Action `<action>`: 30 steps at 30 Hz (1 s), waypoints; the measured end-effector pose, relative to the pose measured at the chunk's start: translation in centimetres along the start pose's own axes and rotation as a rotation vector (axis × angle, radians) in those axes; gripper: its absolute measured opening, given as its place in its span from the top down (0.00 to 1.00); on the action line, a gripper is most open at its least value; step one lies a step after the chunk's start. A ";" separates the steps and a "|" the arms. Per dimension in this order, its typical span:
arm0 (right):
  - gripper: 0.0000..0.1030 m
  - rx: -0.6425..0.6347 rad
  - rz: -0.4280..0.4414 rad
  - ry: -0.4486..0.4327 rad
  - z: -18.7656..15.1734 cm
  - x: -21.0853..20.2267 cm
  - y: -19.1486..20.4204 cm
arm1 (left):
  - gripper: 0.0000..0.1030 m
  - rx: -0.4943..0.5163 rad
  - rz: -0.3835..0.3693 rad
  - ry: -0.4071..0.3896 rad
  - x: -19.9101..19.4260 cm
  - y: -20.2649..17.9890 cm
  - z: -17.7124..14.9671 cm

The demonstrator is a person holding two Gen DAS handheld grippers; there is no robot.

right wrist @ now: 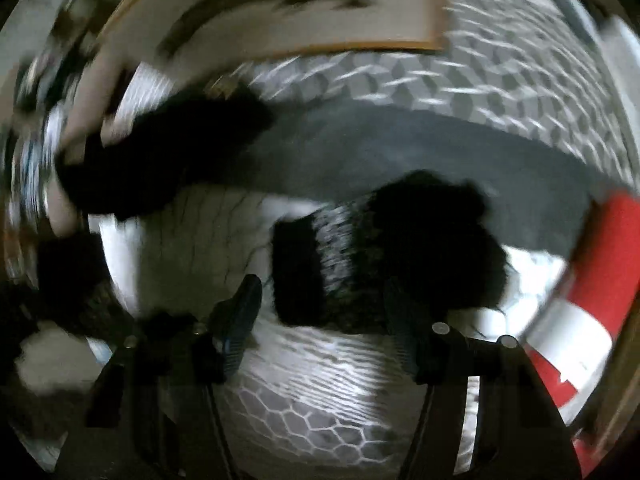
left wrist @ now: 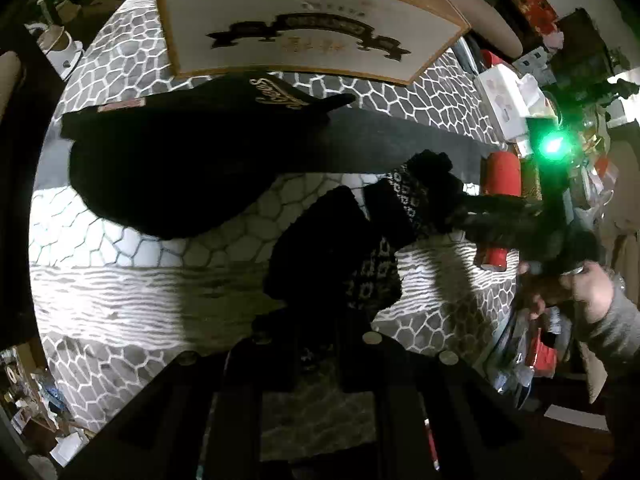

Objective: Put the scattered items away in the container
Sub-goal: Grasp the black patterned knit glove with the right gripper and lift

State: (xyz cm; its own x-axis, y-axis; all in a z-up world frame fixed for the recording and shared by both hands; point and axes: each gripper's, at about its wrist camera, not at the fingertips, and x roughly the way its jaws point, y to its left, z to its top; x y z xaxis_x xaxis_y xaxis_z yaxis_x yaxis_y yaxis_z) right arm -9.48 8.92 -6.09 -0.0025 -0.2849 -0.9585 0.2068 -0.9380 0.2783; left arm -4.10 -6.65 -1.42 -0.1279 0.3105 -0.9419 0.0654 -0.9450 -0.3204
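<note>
Pinching a black knitted glove [left wrist: 320,256] with the left gripper [left wrist: 316,338], shut narrow on the cloth and pointing steeply down. Dangling that glove forward of the fingertips, clear above the honeycomb-patterned tablecloth [left wrist: 120,240], white patterned band showing on the side toward the right finger.

Beyond the fingertips: a black cap [left wrist: 180,168] with gold script, lying flat on the cloth, partly over a dark grey strip [left wrist: 400,140]. Farther beyond still: a white gold-edged box [left wrist: 304,28], well apart from the held glove.

Off past the right finger: a second knitted glove [left wrist: 416,196] lying on the cloth, close under the right gripper [left wrist: 464,216], gripped from behind by a hand [left wrist: 592,284] in a grey sleeve. Just beyond that, a red cylinder [left wrist: 502,176].

Seen from the right wrist, heavily blurred: right gripper [right wrist: 320,312] with fingers standing moderately apart, pressing on nothing. Second glove [right wrist: 360,256] just ahead of the fingertips, roughly centred on the gap, nearer the right finger; cannot tell whether touching it. Red cylinder [right wrist: 600,260] outside the right finger; cap [right wrist: 160,160] beyond and outside the left finger.
</note>
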 end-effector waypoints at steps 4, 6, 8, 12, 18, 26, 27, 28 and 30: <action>0.48 -0.134 -0.124 0.104 -0.2 4.4 2.6 | 0.88 -0.033 -0.001 0.002 -0.7 1.7 -0.8; 0.53 -0.168 -0.210 0.128 -0.1 5.9 2.9 | 0.89 -0.050 -0.002 0.004 -1.0 2.5 -1.0; 0.57 -0.181 -0.244 0.124 0.0 6.2 3.3 | 0.89 -0.062 -0.004 0.003 -1.3 3.1 -1.2; 0.79 0.009 -0.091 0.142 0.2 4.5 1.4 | 0.88 -0.065 -0.019 -0.003 -2.1 3.8 -1.1; 0.79 0.293 0.174 -0.028 0.0 -3.6 -2.0 | 0.88 -0.046 -0.056 -0.051 -5.1 3.4 0.8; 0.79 0.295 0.392 -0.196 3.6 -14.0 2.6 | 0.88 -0.035 -0.055 -0.213 -12.9 3.9 6.9; 0.79 0.285 0.404 -0.215 4.4 -15.0 3.7 | 0.88 -0.031 -0.046 -0.231 -13.5 4.1 7.7; 0.79 0.278 0.413 -0.233 5.0 -15.8 4.6 | 0.88 -0.030 -0.033 -0.249 -14.0 4.5 8.6; 0.79 0.264 0.427 -0.263 6.6 -17.1 5.8 | 0.88 -0.025 -0.009 -0.264 -14.1 5.4 10.5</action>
State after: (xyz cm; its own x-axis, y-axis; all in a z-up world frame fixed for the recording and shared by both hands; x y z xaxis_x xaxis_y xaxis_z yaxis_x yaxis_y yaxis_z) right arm -14.66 7.08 12.31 -0.2227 -0.6580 -0.7194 -0.0085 -0.7366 0.6763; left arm -12.37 -17.23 11.21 -0.3819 0.2779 -0.8814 0.0875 -0.9386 -0.3338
